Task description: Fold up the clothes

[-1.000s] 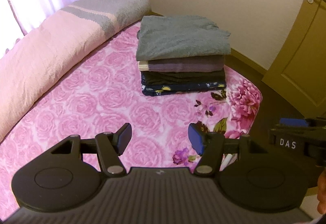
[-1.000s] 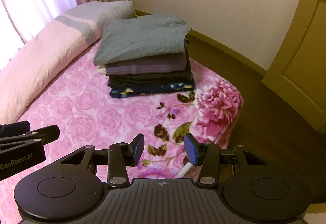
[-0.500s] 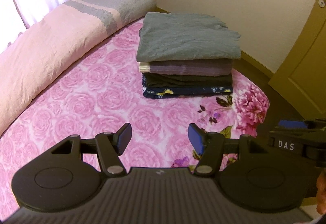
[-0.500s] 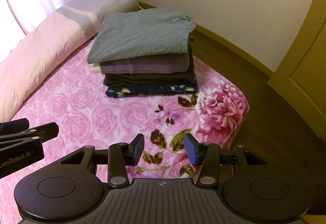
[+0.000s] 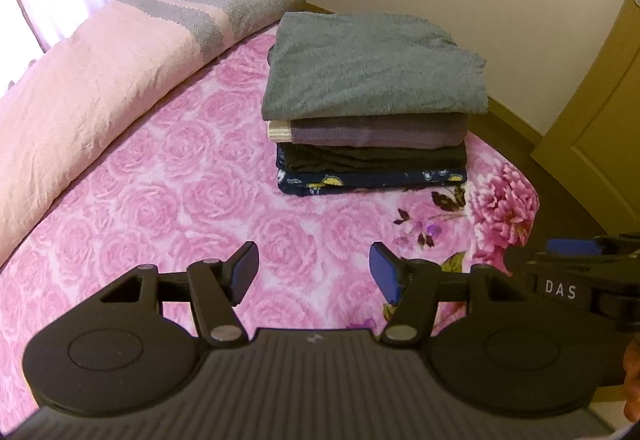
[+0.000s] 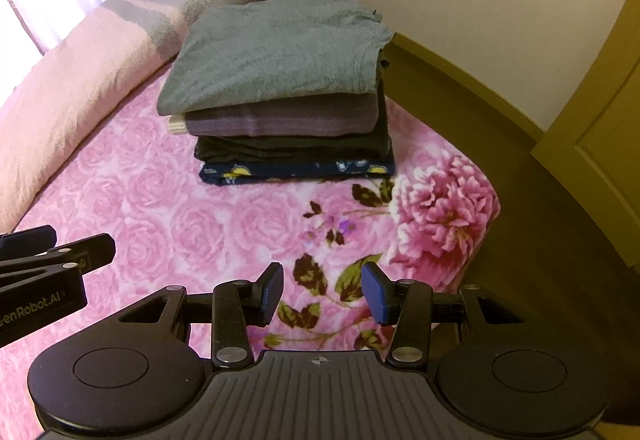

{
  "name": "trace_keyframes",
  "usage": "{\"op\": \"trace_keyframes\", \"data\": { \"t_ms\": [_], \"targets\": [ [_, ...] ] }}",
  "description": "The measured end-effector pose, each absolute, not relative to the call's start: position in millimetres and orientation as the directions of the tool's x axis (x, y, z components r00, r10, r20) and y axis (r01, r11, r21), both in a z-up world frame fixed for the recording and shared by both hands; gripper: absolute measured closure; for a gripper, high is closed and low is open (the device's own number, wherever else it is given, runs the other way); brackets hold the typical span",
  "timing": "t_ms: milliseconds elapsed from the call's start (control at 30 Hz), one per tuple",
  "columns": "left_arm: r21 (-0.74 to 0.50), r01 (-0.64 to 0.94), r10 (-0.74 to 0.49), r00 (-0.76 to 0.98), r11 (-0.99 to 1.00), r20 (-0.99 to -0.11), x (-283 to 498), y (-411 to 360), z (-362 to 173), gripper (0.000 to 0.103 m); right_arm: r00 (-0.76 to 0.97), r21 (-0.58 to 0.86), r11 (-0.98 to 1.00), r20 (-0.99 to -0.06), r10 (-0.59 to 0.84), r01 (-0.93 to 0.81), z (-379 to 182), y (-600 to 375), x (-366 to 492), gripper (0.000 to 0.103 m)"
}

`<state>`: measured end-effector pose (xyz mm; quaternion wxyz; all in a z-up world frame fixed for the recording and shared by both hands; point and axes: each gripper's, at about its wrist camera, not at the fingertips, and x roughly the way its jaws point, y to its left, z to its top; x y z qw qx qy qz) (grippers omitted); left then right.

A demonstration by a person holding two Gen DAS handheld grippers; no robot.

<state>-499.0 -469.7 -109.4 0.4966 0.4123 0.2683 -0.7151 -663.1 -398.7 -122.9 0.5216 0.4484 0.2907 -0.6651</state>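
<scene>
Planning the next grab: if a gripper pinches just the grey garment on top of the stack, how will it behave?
The grey garment is soft folded knit, so it would probably droop and unfold rather than lift flat. It looks light. Its wrinkled right edge overhangs the purple layer, so a push may slide it off.

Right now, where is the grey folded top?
In both wrist views the grey top crowns the folded stack on the pink floral blanket, near its far corner.

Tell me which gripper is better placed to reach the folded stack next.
Left, marginally. The left gripper faces the stack almost head-on; from the right gripper it sits off to the left. Both are open, empty and short of it.
</scene>
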Motion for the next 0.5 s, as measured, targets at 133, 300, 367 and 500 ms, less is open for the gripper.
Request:
{"op": "trace_keyframes", "data": {
  "t_ms": [133,300,367,500],
  "targets": [
    [0.031,0.931,-0.497,-0.166,-0.363,-0.852,-500.7,-475.2,-108.6,0.045,-0.061,0.076,-0.288,-0.897,-0.437,0.955,-121.8,-404.8,-664.2,0.056],
    [0.036,0.932,-0.506,-0.164,-0.361,-0.847,-504.2,-478.9,-107.4,0.045,-0.059,0.075,-0.287,-0.900,-0.431,0.955,-123.2,-409.3,-666.5,0.056],
    [0.034,0.931,-0.515,-0.169,-0.363,-0.840,-506.1,-478.8,-105.5,0.045,-0.058,0.074,-0.284,-0.901,-0.429,0.956,-123.6,-410.0,-667.5,0.056],
    [0.041,0.932,-0.543,-0.173,-0.360,-0.822,-511.5,-477.6,-99.2,0.045,-0.058,0.073,-0.281,-0.900,-0.432,0.957,-122.7,-408.7,-669.7,0.056]
  ]
}}
